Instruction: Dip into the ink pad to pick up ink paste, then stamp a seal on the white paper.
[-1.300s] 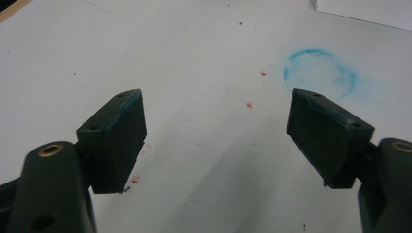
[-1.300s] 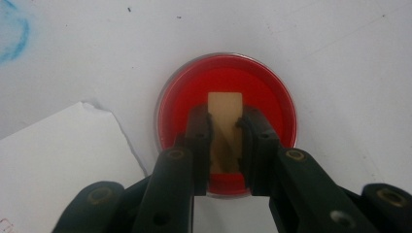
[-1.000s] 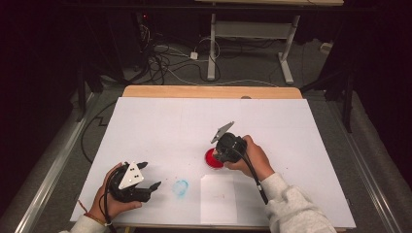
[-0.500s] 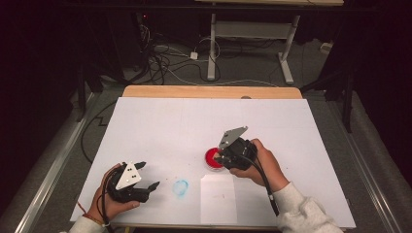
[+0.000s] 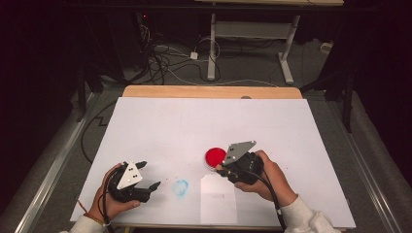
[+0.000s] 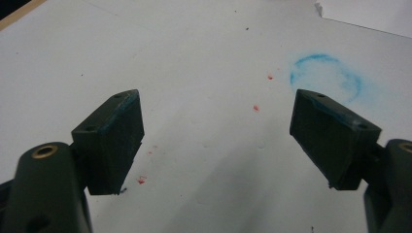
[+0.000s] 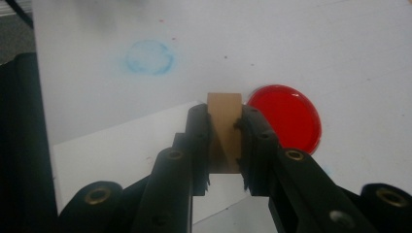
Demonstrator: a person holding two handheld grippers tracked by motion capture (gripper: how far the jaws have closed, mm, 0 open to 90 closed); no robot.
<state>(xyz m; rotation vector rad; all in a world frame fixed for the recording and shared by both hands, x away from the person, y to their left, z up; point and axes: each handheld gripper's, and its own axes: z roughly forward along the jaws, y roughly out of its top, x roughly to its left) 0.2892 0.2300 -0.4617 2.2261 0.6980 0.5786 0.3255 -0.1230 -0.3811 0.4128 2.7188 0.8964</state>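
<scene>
Two tongs work over our white tabletop [image 5: 194, 121] in the high view: the left tongs [image 5: 148, 175] rest released near a blue smudge [image 5: 180, 188], while the right tongs [image 5: 222, 168] sit just beside a red dish [image 5: 214, 156], above a white paper sheet [image 5: 217, 201]. Along the left tongs [image 6: 216, 124] we see the jaws spread wide over bare surface. Along the right tongs [image 7: 226, 128] we see them clenched on a tan wooden block [image 7: 223, 124], the red dish [image 7: 286, 119] just beyond it.
</scene>
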